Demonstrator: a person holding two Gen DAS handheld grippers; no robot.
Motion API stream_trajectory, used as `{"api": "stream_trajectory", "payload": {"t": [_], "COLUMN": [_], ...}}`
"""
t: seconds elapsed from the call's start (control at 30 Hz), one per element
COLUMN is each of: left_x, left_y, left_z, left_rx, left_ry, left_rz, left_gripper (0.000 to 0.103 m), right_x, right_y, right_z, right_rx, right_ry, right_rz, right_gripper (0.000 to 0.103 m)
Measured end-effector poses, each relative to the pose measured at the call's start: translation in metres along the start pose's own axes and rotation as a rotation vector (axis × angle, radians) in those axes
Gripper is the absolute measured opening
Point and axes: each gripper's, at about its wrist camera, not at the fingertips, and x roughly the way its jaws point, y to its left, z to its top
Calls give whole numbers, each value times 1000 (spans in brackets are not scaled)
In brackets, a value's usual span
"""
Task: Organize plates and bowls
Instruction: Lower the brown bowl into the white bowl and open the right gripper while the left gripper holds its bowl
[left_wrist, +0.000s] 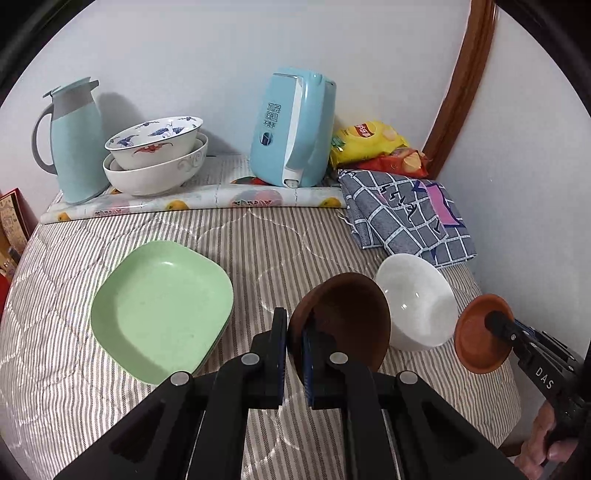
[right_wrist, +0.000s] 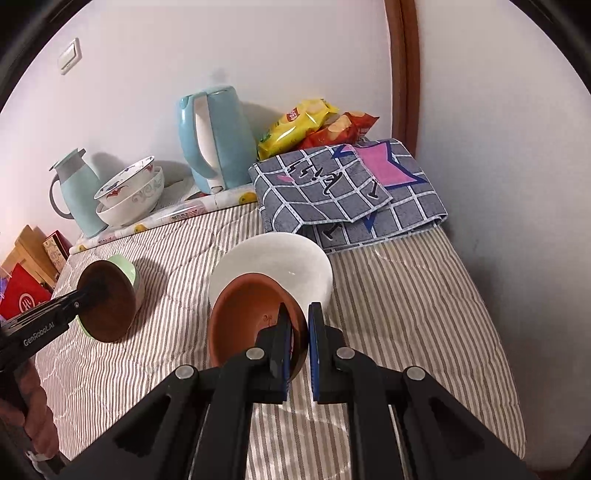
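**Left Wrist View: Both Grippers Loaded**

Left gripper (left_wrist: 293, 354) clamped on rim of dark brown bowl (left_wrist: 343, 317), bowl tilted. Green plates (left_wrist: 159, 310) stacked at left on striped cloth (left_wrist: 258, 240). White bowl (left_wrist: 417, 299) just right of brown bowl. Right gripper (left_wrist: 495, 321) at far right, gripping orange dish (left_wrist: 476, 339).

Left tool (left_wrist: 293, 356) raised, fingers pinched nearly together on a rim. Right tool (right_wrist: 299, 347) likewise clamped on a rim, pointing forward; bare hand (left_wrist: 546, 439) gripping its handle.
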Motion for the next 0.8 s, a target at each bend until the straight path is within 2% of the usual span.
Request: {"api": "stream_trajectory", "payload": {"t": [0.37,0.8], "left_x": [15,32], "left_y": [3,13], "left_z": [16,28], "left_rx": [16,14], "left_ry": [7,21], "left_rz": [7,11], "left_gripper": [8,8], "right_x": [32,80], "right_y": [7,20], "right_z": [19,24], "right_rx": [-8,-50], "right_ry": [18,94], "right_rz": [-2,-25], "right_gripper": [9,9]}}
